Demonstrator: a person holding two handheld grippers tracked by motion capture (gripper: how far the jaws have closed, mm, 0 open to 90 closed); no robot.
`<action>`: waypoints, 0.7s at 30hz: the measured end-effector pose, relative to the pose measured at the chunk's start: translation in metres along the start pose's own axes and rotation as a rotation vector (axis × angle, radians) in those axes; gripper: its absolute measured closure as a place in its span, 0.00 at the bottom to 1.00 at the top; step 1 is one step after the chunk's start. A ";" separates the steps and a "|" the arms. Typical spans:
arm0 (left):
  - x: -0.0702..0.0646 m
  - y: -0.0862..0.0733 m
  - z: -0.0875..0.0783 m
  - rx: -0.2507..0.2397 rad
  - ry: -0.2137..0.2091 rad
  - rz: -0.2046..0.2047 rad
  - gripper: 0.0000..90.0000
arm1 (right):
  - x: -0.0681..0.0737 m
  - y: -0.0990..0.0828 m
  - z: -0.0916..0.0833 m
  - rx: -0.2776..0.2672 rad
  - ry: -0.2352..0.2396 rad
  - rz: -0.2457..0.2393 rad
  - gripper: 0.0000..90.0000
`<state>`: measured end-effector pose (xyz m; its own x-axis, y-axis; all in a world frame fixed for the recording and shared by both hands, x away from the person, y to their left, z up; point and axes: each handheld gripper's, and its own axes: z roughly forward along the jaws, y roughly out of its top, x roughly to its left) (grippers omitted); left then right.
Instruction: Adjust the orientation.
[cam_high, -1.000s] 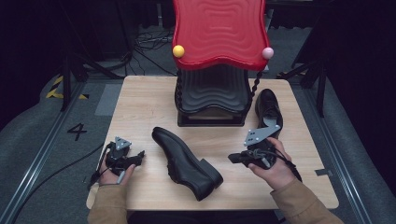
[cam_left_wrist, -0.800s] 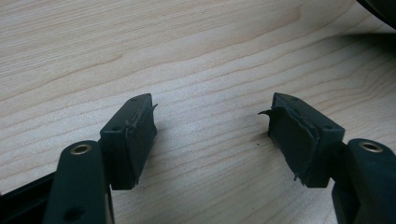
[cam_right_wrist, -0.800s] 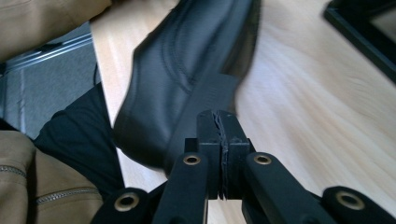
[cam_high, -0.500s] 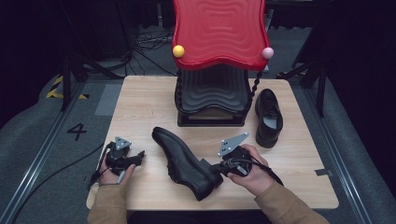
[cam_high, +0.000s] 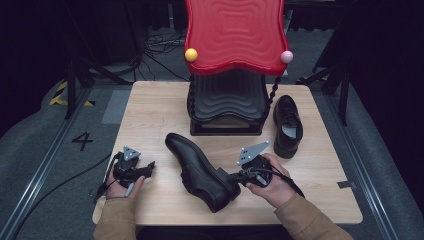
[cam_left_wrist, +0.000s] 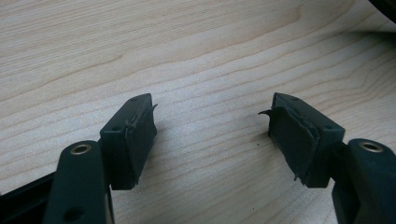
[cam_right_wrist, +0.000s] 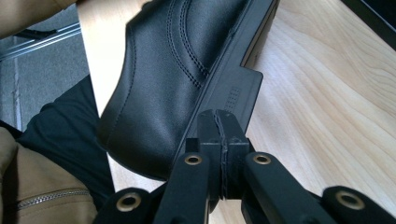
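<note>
Shoe (cam_high: 200, 170) lies on its side mid-tabletop (cam_high: 150, 110), long axis running from far left toe to near right heel. Your right gripper (cam_high: 236, 176), fingers pressed together, sits at the heel, by the sole's edge. Your left gripper (cam_high: 147, 168), fingers apart and empty, rests well left. Bare wood surrounds the toe; the near edge is close behind the heel.
</note>
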<state>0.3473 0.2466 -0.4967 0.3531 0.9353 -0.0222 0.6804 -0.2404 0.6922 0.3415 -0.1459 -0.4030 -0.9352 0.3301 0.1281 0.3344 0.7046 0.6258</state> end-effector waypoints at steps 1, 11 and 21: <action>0.000 0.000 0.000 0.000 0.000 0.000 0.36 | -0.001 0.000 -0.001 0.003 -0.004 0.009 1.00; 0.000 0.000 0.000 0.000 0.001 -0.001 0.36 | -0.020 -0.006 -0.005 0.036 -0.112 0.053 1.00; 0.000 0.000 0.000 0.001 0.002 -0.001 0.36 | -0.041 -0.013 0.008 0.113 -0.249 0.064 1.00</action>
<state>0.3473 0.2463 -0.4966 0.3513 0.9360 -0.0218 0.6814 -0.2396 0.6916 0.3765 -0.1635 -0.4229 -0.8590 0.5107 -0.0374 0.4159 0.7385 0.5307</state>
